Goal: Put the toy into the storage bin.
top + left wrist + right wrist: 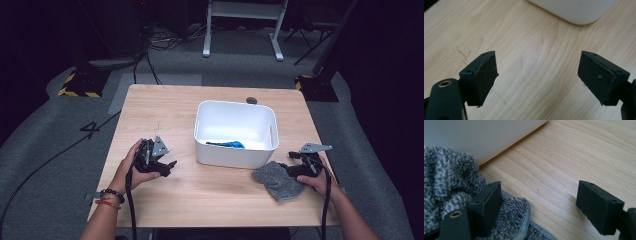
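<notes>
- While the grey knitted cloth (278, 179) lies crumpled on the worktop (210, 195), just in front of the white tub's (235, 156) right front corner, the right tool (289, 168) is at its right edge.
- Look at the right gripper view: jaws spread wide, nothing held yet. One jaw sits over the grey knitted cloth (446, 182), the other hangs above bare wood to the side.
- My read is that the step in hand is picking up that cloth, likely to drop it in the tub, where a blue item (231, 144) already lies.
- To do it well, slide the tool further over the fabric so both jaws straddle a raised fold, not just the hemmed edge, then press down lightly and close.
- A pinch on the thin hem alone may let the knit slip or drag out flat, so the thick bunched part nearer the tub wall is the better bite.
- Mind the tub wall (484, 137), close beside the cloth; a jaw nudging it could shove the tub.
- Over on the other side, the left tool (167, 166) waits on the worktop, well apart from the cloth, jaws wide open on nothing, plain wood between them in the left gripper view.
</notes>
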### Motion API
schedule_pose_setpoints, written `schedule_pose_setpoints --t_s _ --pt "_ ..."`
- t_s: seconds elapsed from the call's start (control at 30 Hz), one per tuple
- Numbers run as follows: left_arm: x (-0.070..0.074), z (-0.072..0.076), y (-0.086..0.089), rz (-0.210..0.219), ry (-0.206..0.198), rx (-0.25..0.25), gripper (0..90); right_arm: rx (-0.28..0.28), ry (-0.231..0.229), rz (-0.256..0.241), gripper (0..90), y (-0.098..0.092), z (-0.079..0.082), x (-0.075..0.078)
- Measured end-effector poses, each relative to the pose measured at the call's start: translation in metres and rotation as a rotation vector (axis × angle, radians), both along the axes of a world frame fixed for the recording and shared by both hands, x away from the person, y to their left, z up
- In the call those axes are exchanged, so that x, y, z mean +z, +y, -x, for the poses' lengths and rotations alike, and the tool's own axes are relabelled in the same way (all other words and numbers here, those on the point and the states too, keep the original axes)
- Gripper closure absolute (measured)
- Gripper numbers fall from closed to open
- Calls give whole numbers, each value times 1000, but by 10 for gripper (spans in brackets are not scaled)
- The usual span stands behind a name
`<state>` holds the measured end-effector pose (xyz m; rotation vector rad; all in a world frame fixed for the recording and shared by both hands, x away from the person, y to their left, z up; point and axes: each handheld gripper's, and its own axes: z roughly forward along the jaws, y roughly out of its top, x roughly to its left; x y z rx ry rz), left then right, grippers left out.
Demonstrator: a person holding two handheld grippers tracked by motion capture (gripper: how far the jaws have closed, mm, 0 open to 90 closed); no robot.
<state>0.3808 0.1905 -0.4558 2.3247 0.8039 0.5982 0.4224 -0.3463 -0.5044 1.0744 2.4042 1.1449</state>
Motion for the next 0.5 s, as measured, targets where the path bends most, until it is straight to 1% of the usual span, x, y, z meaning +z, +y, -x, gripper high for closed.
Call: schedule_pose_setpoints --t_s 0.03,0.1,0.13,0.17,0.27,0.3,0.33,0.37,0.4,0.47,0.5 --pt "-3 -1 2 4 31 0 164 0 0 0 208 0 0 0" --pt "-5 -1 5 42 66 5 164 0 0 -1 208 0 0 0" --pt "-6 0 6 57 65 12 164 0 0 -1 208 0 0 0" --pt "-8 1 7 61 49 23 164 1 1 -1 208 0 0 0" --pt "-14 4 11 50 66 36 163 1 0 -2 208 0 0 0" --pt "-15 5 12 58 83 44 163 2 0 0 208 0 0 0" --pt "-16 5 15 80 97 54 163 3 0 -1 208 0 0 0" --pt "-17 8 17 96 86 67 163 4 0 -1 208 0 0 0" --pt "-18 9 18 95 75 73 162 5 1 -4 208 -1 0 0" --pt "-22 13 20 75 87 81 163 7 2 -3 208 -1 0 0" --pt "-25 14 21 73 90 87 162 8 1 -3 208 -1 1 0"
